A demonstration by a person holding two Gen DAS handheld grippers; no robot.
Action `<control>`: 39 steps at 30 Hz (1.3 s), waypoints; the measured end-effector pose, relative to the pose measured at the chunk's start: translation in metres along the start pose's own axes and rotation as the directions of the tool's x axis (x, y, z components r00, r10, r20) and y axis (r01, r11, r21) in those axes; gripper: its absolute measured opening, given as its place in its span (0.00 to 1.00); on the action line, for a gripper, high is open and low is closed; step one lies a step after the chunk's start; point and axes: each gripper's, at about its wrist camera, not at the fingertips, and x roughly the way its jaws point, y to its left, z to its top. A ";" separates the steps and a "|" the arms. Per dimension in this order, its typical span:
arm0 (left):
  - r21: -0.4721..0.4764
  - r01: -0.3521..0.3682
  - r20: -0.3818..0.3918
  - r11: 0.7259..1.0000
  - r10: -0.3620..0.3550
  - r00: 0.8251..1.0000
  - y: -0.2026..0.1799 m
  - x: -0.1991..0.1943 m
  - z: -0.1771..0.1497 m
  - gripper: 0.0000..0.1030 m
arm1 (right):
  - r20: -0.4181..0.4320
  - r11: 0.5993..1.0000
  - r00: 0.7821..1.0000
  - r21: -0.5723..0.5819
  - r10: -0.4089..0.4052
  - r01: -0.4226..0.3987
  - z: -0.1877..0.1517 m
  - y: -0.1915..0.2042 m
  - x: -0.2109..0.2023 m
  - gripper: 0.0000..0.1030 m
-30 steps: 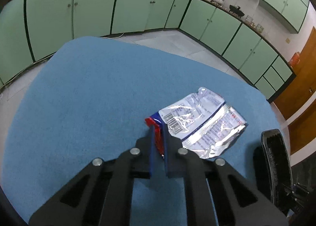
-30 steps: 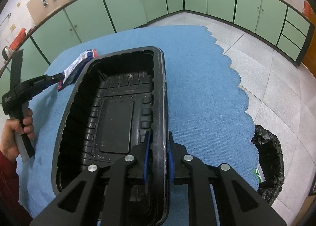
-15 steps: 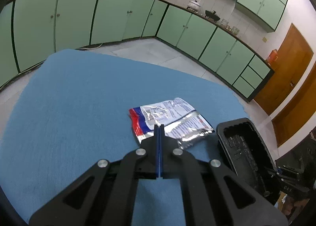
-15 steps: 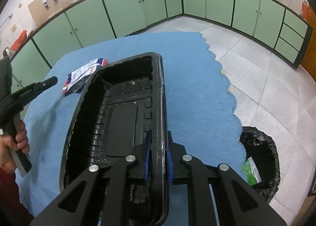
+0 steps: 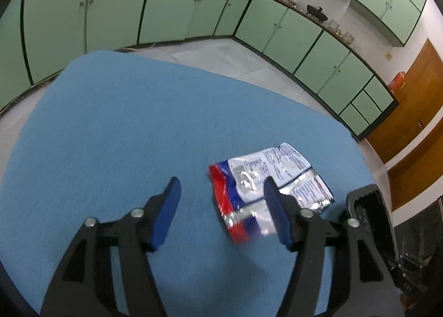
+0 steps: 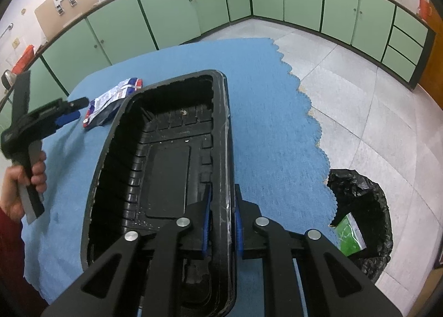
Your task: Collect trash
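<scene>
A crumpled silver, red and blue snack wrapper lies flat on the blue cloth. My left gripper hovers just in front of it with its jaws opening. The wrapper's red end shows between the blue pads, which do not press on it. My right gripper is shut on the long rim of a black plastic food tray and holds it up over the cloth. In the right wrist view the left gripper points at the wrapper beyond the tray's far left corner.
A bin lined with a black bag stands on the tiled floor off the cloth's scalloped right edge, with a green packet inside. A hand in a red sleeve holds the left gripper. Green cabinets ring the room.
A second ago the left gripper was shut on the wrapper's red corner. It then drew back shut and empty, and now its jaws are wide apart. The tray stays held.
</scene>
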 end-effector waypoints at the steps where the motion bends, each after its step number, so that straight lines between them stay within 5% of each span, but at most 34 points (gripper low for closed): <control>1: 0.004 -0.006 -0.003 1.000 0.006 1.000 0.000 0.004 0.002 0.60 | -0.002 1.000 1.000 0.000 -0.001 0.001 0.000 -0.001 0.001 0.14; 4: 0.038 -0.013 0.003 0.999 0.013 1.000 -0.004 0.012 0.006 0.58 | -0.006 1.000 1.000 -0.004 -0.003 0.003 0.000 -0.001 0.003 0.14; 8: 0.071 -0.006 -0.007 0.997 0.006 1.000 -0.011 0.019 0.006 0.19 | -0.009 1.000 1.000 -0.001 -0.001 0.000 0.001 -0.001 0.004 0.14; 11: 0.083 -0.007 0.015 0.997 0.005 1.000 -0.012 0.015 -0.001 0.13 | -0.006 1.000 1.000 -0.007 -0.006 0.006 0.002 0.001 0.004 0.14; 25: 0.107 -0.082 0.168 0.991 0.064 0.984 -0.036 -0.069 -0.041 0.11 | 0.036 0.999 0.999 -0.014 -0.031 0.032 -0.001 0.006 -0.014 0.14; 39: 0.234 -0.052 0.222 0.971 -0.001 0.975 -0.112 -0.118 -0.069 0.11 | 0.122 0.997 0.989 -0.011 -0.080 0.081 -0.010 -0.016 -0.073 0.13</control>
